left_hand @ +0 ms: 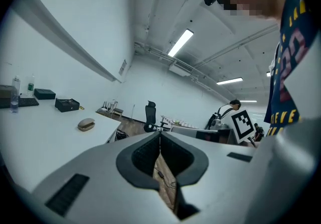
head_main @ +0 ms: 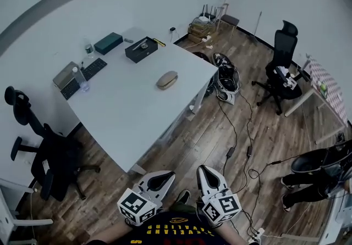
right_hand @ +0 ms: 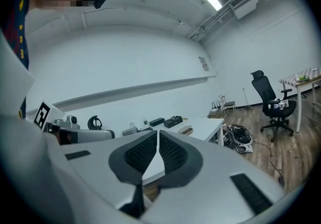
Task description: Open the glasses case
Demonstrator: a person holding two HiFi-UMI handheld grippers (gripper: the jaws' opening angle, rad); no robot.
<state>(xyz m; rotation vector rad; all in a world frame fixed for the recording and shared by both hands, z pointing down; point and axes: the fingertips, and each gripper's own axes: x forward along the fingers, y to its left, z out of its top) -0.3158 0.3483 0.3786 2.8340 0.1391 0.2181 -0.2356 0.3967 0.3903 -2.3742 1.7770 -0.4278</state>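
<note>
Head view: your left gripper (head_main: pixel 159 175) and right gripper (head_main: pixel 205 170) at bottom centre, short of white table (head_main: pixel 124 117). Glasses case (head_main: pixel 166 79) lies closed on table, upper centre, well apart from both.
Left gripper view: jaws pressed together, empty; glasses case (left_hand: pixel 86 124) at left middle.
Right gripper view: jaws nearly together, thin slit, nothing held; glasses case (right_hand: pixel 187 130) right of tips.

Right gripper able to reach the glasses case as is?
Probably not yet: the right gripper sits shut over the floor, well short of the white table where the glasses case lies closed. Nothing blocks the approach.
</note>
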